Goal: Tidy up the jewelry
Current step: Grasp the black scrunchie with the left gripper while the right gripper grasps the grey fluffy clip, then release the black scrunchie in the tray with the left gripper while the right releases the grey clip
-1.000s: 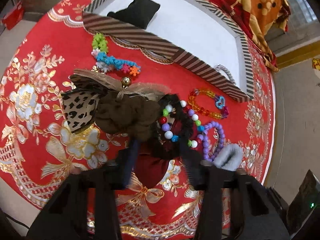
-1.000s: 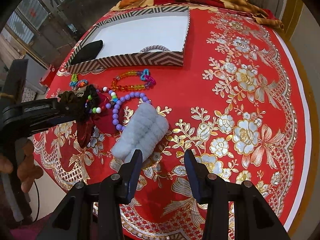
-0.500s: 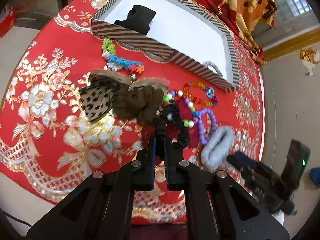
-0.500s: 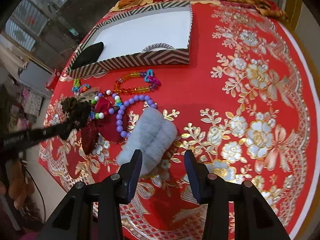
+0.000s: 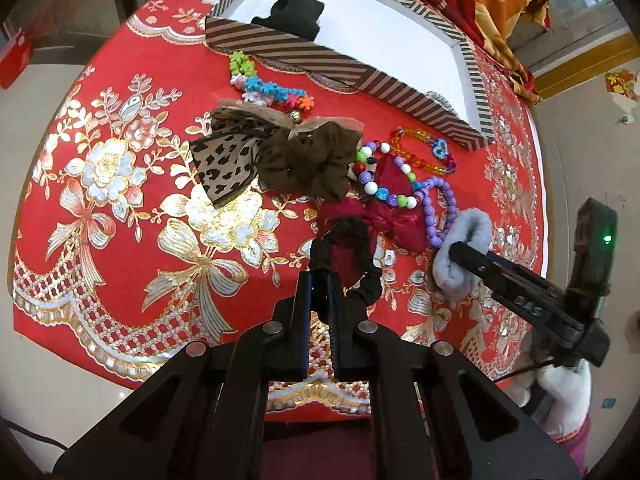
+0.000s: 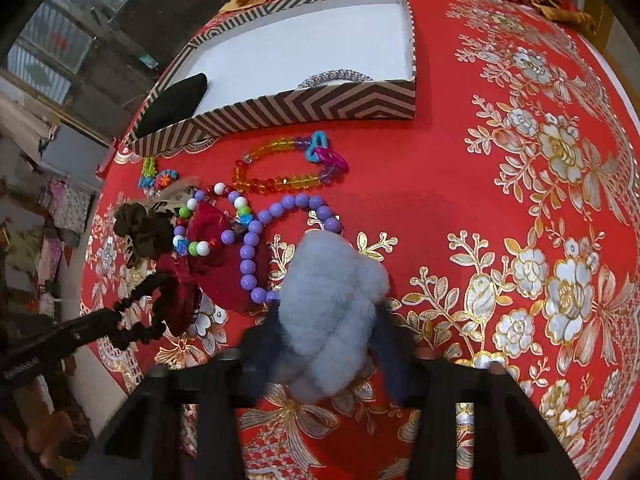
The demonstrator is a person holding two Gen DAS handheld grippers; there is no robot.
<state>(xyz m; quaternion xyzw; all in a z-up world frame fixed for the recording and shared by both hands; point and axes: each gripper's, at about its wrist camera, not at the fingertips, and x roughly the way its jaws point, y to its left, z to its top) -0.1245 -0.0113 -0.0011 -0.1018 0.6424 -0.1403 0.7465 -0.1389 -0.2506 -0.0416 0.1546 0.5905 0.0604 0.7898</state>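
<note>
My left gripper [image 5: 320,276] is shut on a black ruffled hair tie [image 5: 354,248], whose loop hangs beyond the fingertips above the red bow [image 5: 384,216]. In the right wrist view the same hair tie [image 6: 156,304] shows at the left. A fluffy pale-blue scrunchie [image 6: 332,304] lies on the red cloth between the fingers of my right gripper [image 6: 328,332]. Its jaws are closing and flank the fluff on both sides. The striped box [image 5: 304,56] stands at the far side, with a black pouch [image 5: 296,16] and a silver bracelet [image 6: 336,78] in it.
In front of the box lie a brown scrunchie with a leopard bow [image 5: 304,160], a multicoloured bead bracelet [image 5: 380,188], a purple bead bracelet [image 5: 440,208], an amber bead bracelet [image 5: 424,152] and a bright flower-bead string [image 5: 264,88]. A gloved hand [image 5: 560,392] holds the right gripper.
My left gripper shut on the black hair tie and drew it up off the pile toward the near edge. The right gripper came down over the fluffy scrunchie, which now sits between its fingers.
</note>
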